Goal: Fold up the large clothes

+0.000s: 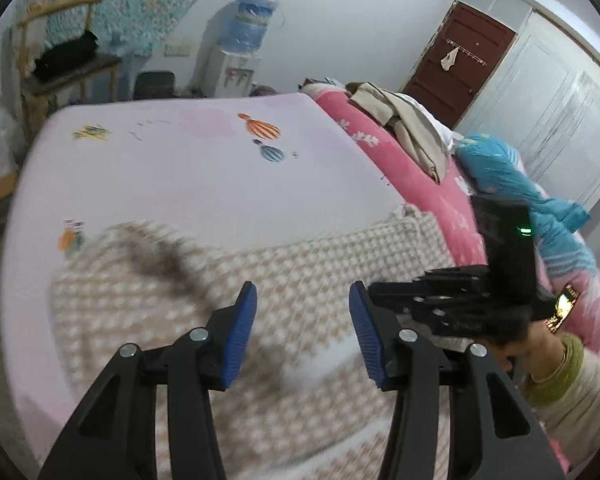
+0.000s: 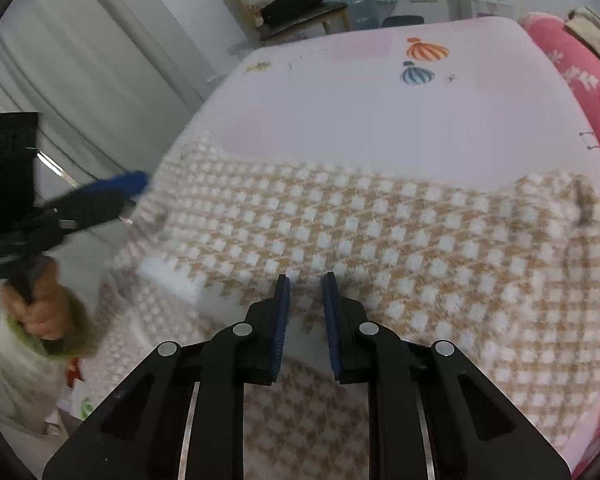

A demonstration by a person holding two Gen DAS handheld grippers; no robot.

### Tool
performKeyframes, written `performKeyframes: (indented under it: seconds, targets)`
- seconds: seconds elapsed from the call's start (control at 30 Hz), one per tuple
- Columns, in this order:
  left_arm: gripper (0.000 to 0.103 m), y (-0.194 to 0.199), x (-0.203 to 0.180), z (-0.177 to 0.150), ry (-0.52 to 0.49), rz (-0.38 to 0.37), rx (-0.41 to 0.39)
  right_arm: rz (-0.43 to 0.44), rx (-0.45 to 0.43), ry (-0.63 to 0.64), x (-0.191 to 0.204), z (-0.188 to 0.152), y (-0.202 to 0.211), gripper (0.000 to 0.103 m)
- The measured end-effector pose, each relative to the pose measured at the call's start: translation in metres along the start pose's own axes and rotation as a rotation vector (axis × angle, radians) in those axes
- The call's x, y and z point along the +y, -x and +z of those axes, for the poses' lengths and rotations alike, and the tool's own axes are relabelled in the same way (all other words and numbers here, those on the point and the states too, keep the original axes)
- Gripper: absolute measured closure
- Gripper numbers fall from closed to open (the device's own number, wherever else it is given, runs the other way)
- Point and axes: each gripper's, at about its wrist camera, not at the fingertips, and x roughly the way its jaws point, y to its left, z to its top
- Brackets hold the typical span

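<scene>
Nearest in the left wrist view, the left gripper (image 1: 303, 334) is seen with its jaws well apart and nothing between them, hovering over the checked beige-and-white knit garment (image 1: 300, 280). In the right wrist view the right gripper (image 2: 306, 322) is held with only a narrow gap between its blue pads (image 2: 283, 320); no cloth is seen pinched there. Both are tilted downward. The garment is spread across the near part of the bed, on the pale pink sheet (image 2: 360, 120) printed with balloons. It is judged soft, thick, limp and fairly light, best taken at an edge or corner. Farther off, a pink quilt (image 1: 384, 148) and a water dispenser (image 1: 236, 64) can be made out
</scene>
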Motion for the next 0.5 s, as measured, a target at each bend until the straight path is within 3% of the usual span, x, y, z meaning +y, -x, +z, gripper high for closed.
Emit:
performKeyframes:
  seconds: [0.03,0.13,0.2,0.27,0.5]
  targets:
    - [0.056,-0.010,0.000,0.004,-0.002,-0.006,0.025,-0.018,-0.029,0.004,-0.002,0.003,0.011,0.085]
    - [0.058,-0.043,0.006,0.011,-0.005,0.090,0.101,-0.141,-0.090,-0.003,-0.018,0.014,0.033,0.085]
    - [0.066,-0.058,0.011,0.011,-0.030,0.164,0.125,-0.216,-0.095,-0.044,-0.036,0.018,0.036,0.083]
    - [0.069,-0.066,0.015,0.010,-0.054,0.188,0.121,-0.281,-0.075,-0.033,-0.047,0.020,0.024,0.091]
    - [0.069,-0.071,0.017,0.019,-0.118,0.226,0.102,-0.347,-0.043,-0.025,-0.038,0.029,0.010,0.090]
